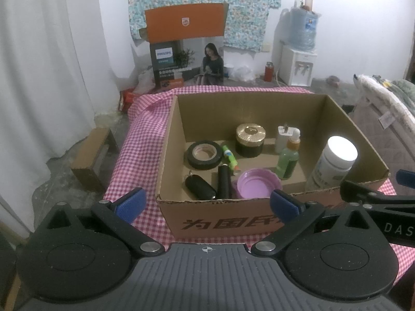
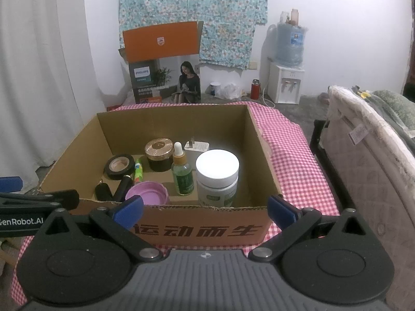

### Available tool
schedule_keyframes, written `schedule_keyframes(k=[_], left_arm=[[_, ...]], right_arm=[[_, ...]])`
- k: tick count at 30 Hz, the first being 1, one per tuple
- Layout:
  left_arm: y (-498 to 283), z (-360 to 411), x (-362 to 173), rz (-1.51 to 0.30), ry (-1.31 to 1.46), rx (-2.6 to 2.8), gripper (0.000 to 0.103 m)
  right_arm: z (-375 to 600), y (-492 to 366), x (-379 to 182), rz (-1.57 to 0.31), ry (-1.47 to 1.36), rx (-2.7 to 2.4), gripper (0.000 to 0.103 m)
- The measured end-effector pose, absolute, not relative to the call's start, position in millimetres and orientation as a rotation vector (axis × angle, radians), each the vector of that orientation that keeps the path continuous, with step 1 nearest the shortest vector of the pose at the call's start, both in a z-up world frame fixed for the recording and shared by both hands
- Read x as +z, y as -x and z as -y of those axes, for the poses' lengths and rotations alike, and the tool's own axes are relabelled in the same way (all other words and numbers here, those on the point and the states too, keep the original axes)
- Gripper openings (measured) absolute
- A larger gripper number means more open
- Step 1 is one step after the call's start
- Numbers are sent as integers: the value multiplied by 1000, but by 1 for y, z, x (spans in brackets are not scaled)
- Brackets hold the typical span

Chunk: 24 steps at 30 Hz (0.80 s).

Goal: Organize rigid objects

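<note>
An open cardboard box [image 1: 171, 134] [image 2: 262, 142] stands on a pink checked cloth. Inside it are a black tape roll [image 1: 203, 154] [image 2: 119, 166], a gold-lidded jar [image 1: 250, 140] [image 2: 158, 154], a green dropper bottle [image 1: 288, 159] [image 2: 182, 172], a white-lidded jar [image 1: 333, 164] [image 2: 217, 176], a purple lid [image 1: 258, 184] [image 2: 146, 193], a white charger [image 1: 284, 137] [image 2: 197, 150], a green marker [image 1: 230, 156] and black items [image 1: 201, 188]. My left gripper [image 1: 207, 204] is open and empty in front of the box. My right gripper [image 2: 206, 208] is open and empty beside it.
The pink checked cloth [image 1: 140, 140] [image 2: 298, 160] covers the table. A Philips carton [image 1: 185, 46] [image 2: 163, 62] stands behind on the floor. A water dispenser [image 1: 298, 49] [image 2: 286, 64] is at the back right. A mattress edge [image 2: 368, 140] lies to the right.
</note>
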<state>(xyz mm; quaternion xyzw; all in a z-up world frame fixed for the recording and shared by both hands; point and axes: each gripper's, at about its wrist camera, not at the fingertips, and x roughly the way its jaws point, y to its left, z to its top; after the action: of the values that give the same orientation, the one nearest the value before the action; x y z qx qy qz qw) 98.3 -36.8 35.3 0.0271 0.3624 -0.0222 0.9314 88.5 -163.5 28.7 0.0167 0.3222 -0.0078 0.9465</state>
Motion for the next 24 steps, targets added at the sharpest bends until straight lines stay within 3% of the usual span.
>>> schedule_keyframes(k=[24], left_arm=[[-97,36,36,-742,-57,-45,101]], right_arm=[[164,-89,27,-663,-38,-16,103]])
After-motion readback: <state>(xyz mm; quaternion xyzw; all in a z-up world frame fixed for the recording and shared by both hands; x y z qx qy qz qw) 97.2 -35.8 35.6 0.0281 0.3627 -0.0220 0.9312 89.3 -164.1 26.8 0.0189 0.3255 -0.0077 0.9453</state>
